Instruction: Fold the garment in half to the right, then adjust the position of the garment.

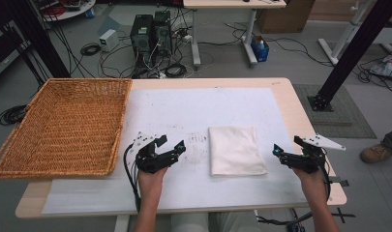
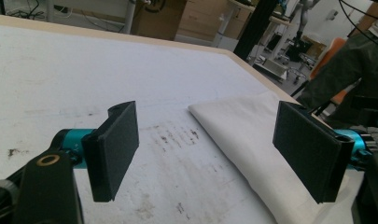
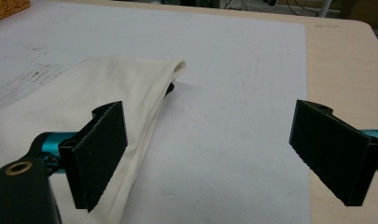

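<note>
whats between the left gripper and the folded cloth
Nothing stands there: between the left gripper and the folded cloth the high view shows bare white mat with dark smudges.

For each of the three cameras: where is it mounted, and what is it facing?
High view: above the person's side, looking down on table, basket, folded cloth; forearms, both grippers.
Left gripper view: rides the left gripper, facing across the mat; open fingers.
Right gripper view: rides the right gripper, facing the cloth's edge.
All share the cloth.
</note>
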`<state>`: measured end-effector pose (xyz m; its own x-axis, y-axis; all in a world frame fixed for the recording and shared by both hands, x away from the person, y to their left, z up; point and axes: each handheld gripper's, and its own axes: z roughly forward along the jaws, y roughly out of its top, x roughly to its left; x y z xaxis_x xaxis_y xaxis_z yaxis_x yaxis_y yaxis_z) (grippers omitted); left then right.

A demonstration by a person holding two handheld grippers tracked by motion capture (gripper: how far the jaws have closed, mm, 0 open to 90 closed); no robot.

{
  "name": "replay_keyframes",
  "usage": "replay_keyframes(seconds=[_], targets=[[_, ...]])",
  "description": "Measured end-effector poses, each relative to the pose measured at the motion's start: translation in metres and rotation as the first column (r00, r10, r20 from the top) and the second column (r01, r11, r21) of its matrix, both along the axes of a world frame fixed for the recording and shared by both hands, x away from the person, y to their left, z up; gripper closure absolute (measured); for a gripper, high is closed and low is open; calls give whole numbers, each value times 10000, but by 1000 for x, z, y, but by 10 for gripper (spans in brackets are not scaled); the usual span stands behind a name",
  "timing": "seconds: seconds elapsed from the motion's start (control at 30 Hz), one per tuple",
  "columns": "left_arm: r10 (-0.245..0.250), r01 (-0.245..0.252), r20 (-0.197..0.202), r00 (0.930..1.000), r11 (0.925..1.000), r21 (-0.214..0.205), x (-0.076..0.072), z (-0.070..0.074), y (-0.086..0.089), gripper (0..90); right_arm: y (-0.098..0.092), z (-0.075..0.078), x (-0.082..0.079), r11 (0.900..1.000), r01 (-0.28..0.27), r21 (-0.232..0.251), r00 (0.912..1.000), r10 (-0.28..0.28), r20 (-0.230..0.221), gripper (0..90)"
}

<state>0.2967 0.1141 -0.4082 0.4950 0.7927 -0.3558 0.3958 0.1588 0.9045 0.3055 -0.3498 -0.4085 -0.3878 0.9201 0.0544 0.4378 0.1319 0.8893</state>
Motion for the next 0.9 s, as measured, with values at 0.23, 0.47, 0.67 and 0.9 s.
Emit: replay_keyframes(seconds=[0.23,0.47,0.67,0.9], targets=[[89,-89,-63,9999,10000,-21,-3,0,1,225,2,2,-2,9996,-183,-223,9998,184,31,109],[-12,14,-111,9999,9999,172,-7,3,1,224,2,4,-6,10000,-43,79,9990,39,449,110],[66,-65,-87,9999,9999,123,-8,6,4,225,8,7,-8,9998,-197,-46,9980,200,604,110],[119,-104,-294,9995,9987,507,5,4,-16,225,10,5,-6,9998,-198,-82,9983,202,543,109]])
